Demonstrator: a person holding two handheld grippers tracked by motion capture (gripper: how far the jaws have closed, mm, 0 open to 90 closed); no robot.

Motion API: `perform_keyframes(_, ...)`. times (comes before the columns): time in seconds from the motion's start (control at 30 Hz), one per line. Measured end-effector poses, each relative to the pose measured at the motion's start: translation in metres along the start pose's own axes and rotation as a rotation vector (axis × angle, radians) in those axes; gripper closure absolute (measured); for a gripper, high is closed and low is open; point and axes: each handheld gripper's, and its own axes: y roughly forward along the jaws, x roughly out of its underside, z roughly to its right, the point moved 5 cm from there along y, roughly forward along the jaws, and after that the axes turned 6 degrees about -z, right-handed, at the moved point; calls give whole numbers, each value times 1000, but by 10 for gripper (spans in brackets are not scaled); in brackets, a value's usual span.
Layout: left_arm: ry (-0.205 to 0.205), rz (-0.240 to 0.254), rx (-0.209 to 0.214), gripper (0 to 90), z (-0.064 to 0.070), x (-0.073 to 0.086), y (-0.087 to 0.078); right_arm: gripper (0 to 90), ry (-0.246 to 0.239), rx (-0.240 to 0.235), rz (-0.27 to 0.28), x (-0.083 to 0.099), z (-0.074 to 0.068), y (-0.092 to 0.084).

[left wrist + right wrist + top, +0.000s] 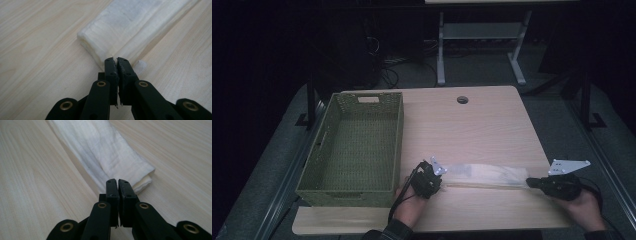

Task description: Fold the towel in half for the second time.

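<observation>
Pinching each end of a folded white cloth [484, 175] lying flat on my desk [482, 125], left tool [117, 60] and right tool [117, 181] show jaws closed; farther left, the high view adds a green basket [357, 150].

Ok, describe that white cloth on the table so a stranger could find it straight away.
On the wooden table, right of the green basket, a long folded white cloth lies along the near edge. It is the pale strip stretched between the left gripper and right gripper.
</observation>
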Motion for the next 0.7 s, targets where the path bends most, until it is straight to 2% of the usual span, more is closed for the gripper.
perform_keyframes(0.07,-1,6,-3,808,-1,0,0,841,-3,4,-3,0,0,-1)
perform_keyframes(0.1,-3,18,4,765,-2,-1,-2,792,-1,11,1,-1,0,-3)
perform_keyframes(0.17,-4,43,10,701,-4,-4,-5,725,8,16,33,-6,1,-8)
perform_keyframes(0.23,-10,61,19,655,-5,-8,-7,715,13,13,67,-11,2,-13)
perform_keyframes(0.33,-10,77,16,593,-7,-14,-8,796,13,-5,74,-16,-1,-14)
perform_keyframes(0.43,-25,101,35,538,-11,-21,-8,890,0,-32,37,-17,-9,-8)
perform_keyframes(0.53,-42,116,43,477,-15,-27,-6,898,-3,-62,6,-16,-15,0)
perform_keyframes(0.7,-45,143,53,407,-22,-34,-2,898,-4,-94,-19,-16,-19,8)
